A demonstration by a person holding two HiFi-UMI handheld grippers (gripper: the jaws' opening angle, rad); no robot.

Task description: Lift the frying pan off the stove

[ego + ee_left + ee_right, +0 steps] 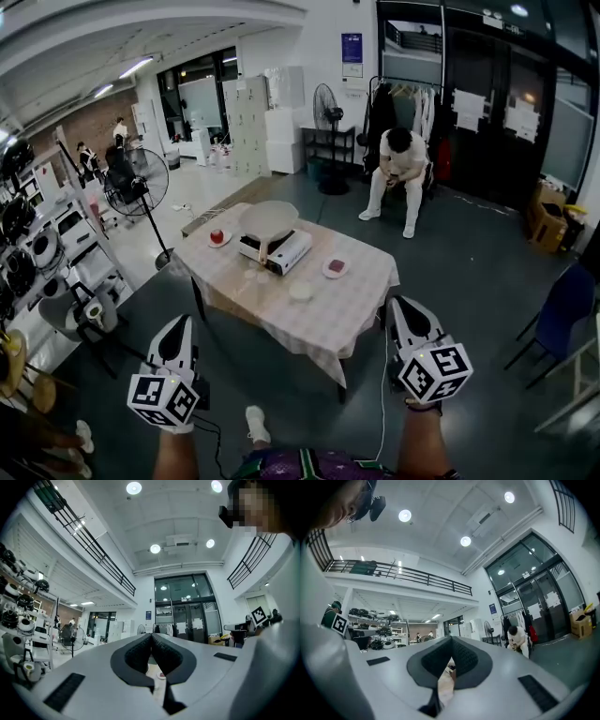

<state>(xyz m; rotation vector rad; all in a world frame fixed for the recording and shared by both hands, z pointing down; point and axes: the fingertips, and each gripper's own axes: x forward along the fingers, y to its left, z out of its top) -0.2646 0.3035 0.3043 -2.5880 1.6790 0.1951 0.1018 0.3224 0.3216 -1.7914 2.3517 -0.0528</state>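
A table (347, 309) under a checked cloth carries three small dishes: one (217, 237) holding something red, one (336, 267) with a pinkish piece, and one (300, 292) plain white. Beyond it a person (398, 178) sits near a clothes rack (412, 98). A black fan (136, 187) stands left, and a blue chair (562, 305) stands right.

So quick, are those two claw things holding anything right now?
Left gripper: jaws closed, holding nothing.
Right gripper: jaws closed, holding nothing.

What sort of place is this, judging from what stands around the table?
Probably a workshop or lab hall, not a home kitchen: shelves of appliances, a standing fan and a clothes rack around one table.
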